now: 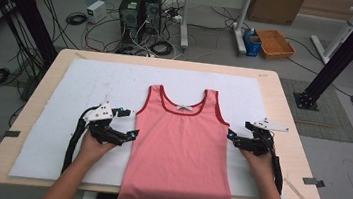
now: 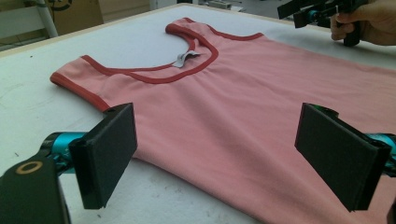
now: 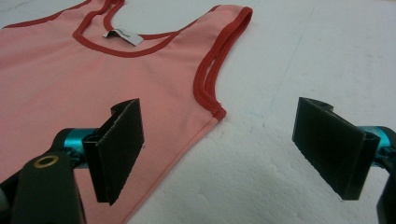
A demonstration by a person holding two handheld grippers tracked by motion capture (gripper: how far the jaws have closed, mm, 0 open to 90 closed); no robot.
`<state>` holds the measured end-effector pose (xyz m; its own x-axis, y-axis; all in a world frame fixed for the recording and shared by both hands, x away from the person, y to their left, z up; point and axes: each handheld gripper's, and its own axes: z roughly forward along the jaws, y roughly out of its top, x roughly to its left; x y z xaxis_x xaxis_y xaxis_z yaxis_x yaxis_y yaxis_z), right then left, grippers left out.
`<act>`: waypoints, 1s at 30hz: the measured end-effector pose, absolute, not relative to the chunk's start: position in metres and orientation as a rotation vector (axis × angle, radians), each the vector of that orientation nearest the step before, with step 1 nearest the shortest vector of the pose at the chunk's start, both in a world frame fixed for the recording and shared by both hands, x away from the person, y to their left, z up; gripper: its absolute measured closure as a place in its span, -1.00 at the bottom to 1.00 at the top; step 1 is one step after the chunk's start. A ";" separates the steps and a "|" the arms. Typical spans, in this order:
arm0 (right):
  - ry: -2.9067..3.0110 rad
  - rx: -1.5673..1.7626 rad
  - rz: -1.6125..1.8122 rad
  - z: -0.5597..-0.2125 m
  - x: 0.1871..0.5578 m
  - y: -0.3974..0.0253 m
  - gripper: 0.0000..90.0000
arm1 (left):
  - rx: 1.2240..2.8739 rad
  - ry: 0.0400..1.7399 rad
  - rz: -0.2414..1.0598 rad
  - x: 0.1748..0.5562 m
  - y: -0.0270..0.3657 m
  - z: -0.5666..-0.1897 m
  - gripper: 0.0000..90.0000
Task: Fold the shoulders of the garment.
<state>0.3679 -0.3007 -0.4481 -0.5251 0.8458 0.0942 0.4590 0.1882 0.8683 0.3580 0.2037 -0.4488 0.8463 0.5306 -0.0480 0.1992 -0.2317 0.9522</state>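
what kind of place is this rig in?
Likely a lab or workshop: black computer towers amid loose cables on the grey floor, black metal frame posts, and a pale wooden table with a pink sleeveless top.

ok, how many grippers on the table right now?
2. Left gripper at the top's left side seam, right gripper at its right seam below the armhole. Both have jaws wide open, holding nothing.

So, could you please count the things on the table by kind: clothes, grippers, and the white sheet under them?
Clothes: 1, the pink tank top
Grippers: 2, the left gripper and the right gripper, both open
White sheet: 1
Total: 4
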 end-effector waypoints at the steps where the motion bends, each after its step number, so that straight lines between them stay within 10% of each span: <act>1: 2.066 1.224 1.280 -0.448 0.368 -0.301 -0.64 | 1.806 0.559 0.337 0.358 0.204 -0.449 -0.71; 30: 2.077 1.199 1.284 -0.448 0.366 -0.299 -0.64 | 1.795 0.586 0.340 0.359 0.205 -0.449 -0.71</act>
